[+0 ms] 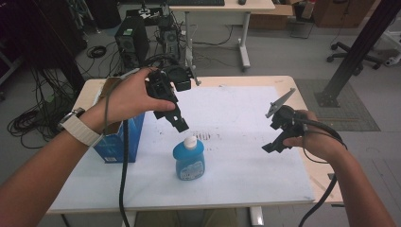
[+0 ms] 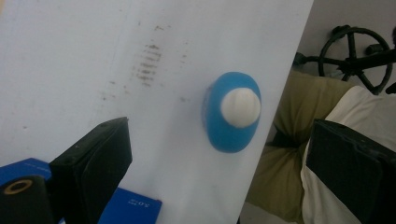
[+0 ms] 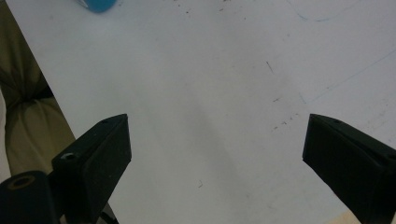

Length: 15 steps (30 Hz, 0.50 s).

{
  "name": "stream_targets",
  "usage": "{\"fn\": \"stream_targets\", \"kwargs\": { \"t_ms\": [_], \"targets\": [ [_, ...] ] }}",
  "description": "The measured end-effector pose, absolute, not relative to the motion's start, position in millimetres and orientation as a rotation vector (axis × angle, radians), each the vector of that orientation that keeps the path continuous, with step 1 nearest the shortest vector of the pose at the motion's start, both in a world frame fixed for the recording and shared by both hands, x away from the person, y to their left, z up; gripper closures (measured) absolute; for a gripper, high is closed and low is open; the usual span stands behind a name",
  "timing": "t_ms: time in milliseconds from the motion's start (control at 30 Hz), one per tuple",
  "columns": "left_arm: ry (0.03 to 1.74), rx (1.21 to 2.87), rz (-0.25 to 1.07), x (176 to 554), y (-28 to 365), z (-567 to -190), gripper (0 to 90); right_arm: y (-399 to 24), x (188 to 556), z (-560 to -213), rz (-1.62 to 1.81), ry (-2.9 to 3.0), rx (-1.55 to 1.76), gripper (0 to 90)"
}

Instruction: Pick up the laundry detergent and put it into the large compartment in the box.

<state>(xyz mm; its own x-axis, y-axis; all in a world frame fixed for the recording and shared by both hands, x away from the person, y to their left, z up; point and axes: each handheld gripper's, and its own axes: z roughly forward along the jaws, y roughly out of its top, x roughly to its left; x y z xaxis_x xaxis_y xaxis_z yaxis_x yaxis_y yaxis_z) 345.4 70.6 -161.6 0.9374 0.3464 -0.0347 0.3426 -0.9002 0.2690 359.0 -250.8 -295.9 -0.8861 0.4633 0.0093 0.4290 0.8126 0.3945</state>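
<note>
Blue bottle (image 1: 189,160) with white cap upright mid table (image 1: 246,179), beside blue box (image 1: 124,142). Left hand-held gripper (image 1: 178,121) hovers above the cap, jaws spread. Right hand-held gripper (image 1: 272,145) spread over bare table.

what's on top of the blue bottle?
A white rounded cap sits on the blue plastic bottle, which stands upright on the white table top. The left gripper is open above it, not touching. Whether the cap is sealed can't be told.
</note>
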Motion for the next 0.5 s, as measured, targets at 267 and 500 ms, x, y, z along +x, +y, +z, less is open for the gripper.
{"fn": "stream_targets", "kwargs": {
  "t_ms": [267, 500],
  "targets": [
    [0.477, 2.833, -0.006, 341, 67, -169, 7.3, -249, 359, -297, 0.602, 2.913, 0.708, 8.2],
    [0.477, 2.853, -0.020, 341, 64, -175, 7.3, -248, 359, -298, 0.597, 2.915, 0.707, 8.2]
  ]
}}
